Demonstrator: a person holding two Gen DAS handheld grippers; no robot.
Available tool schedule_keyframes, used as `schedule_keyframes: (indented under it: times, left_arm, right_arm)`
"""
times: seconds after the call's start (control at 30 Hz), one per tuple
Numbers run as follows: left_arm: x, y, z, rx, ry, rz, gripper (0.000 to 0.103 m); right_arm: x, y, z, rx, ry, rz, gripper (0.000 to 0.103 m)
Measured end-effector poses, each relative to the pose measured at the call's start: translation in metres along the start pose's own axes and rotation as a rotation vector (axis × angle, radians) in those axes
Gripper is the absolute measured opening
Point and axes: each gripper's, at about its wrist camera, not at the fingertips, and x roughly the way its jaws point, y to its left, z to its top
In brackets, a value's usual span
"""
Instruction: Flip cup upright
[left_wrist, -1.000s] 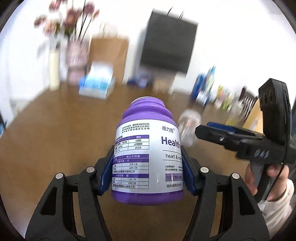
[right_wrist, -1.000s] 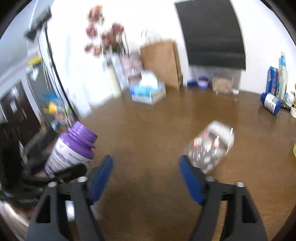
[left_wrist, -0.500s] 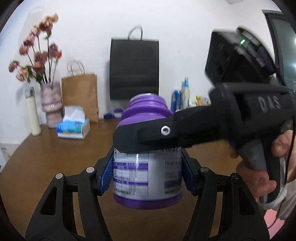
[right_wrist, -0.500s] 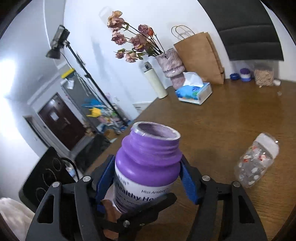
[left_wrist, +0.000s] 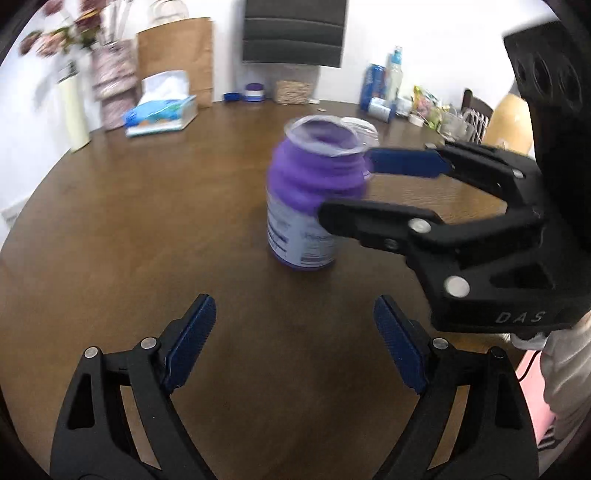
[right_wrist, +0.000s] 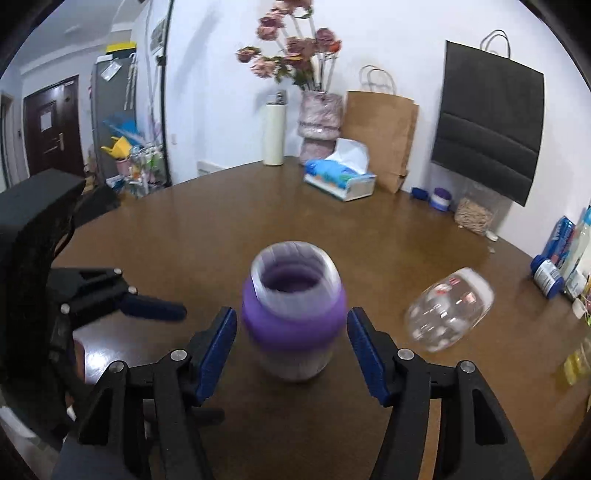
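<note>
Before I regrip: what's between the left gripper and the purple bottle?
Only bare table, in the left wrist view; left gripper is open and the purple bottle stands upright beyond it.

Half a second ago the left hand-held gripper (left_wrist: 291, 345) clamped the purple bottle (left_wrist: 308, 206) in the air; now its jaws are spread and the bottle stands upright on the bench (left_wrist: 147, 229), at 12 o'clock from it. The right hand-held gripper (right_wrist: 291, 343), then closed around the bottle's neck, now has its pads apart on either side.
</note>
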Motion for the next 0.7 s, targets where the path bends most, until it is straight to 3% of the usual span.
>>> schedule_keyframes:
  times: [0.2,0.4,0.57,0.7]
  left_arm:
    - [-0.011,0.003,-0.008,0.016,-0.086,0.079,0.087]
    - [-0.004,0.002,-0.001,0.007,-0.071,0.071,0.087]
    - [-0.006,-0.001,-0.005,0.003,-0.086,0.1,0.087]
    - [-0.016,0.001,-0.013,-0.019,-0.124,0.188,0.096]
  right_arm:
    - [0.005,0.014,-0.012,-0.01,0.012,-0.007,0.062]
    - [0.0,0.011,-0.016,0.036,0.003,0.008,0.062]
    - [-0.009,0.01,-0.022,0.058,0.016,-0.034,0.063]
    - [-0.022,0.0,-0.037,0.146,0.022,-0.095,0.082]
